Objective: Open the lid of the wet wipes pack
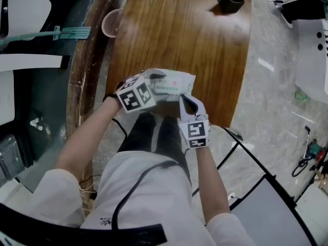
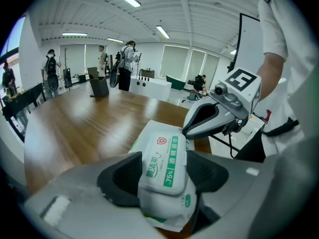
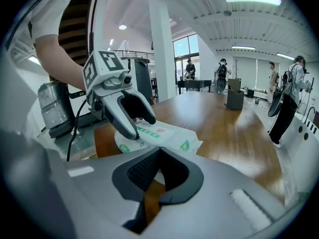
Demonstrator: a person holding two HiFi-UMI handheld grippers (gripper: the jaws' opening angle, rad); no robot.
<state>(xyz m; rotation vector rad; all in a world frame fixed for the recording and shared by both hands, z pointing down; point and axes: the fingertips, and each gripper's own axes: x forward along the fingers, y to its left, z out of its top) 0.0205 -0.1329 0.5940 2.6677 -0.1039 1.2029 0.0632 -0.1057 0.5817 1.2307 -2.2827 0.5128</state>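
Note:
The wet wipes pack (image 1: 174, 83), white with green print, lies at the near edge of the wooden table (image 1: 179, 29). My left gripper (image 1: 152, 78) reaches over its left end. In the left gripper view the pack (image 2: 167, 148) sits lid up between the two dark pads (image 2: 122, 176), which press on its sides and pinch it. My right gripper (image 1: 183, 98) comes in from the near right, jaws together and empty. Its tip (image 2: 188, 132) rests at the far right corner of the flat lid (image 2: 164, 163). The right gripper view shows the pack (image 3: 172, 136) ahead under the left gripper (image 3: 132, 128).
A black holder (image 1: 231, 0) stands at the table's far end, also seen as a dark bin (image 2: 99, 86) (image 3: 234, 98). A round mesh basket (image 1: 111, 23) sits off the table's left side. Several people stand far back in the room. A black frame (image 1: 246, 147) is at my right.

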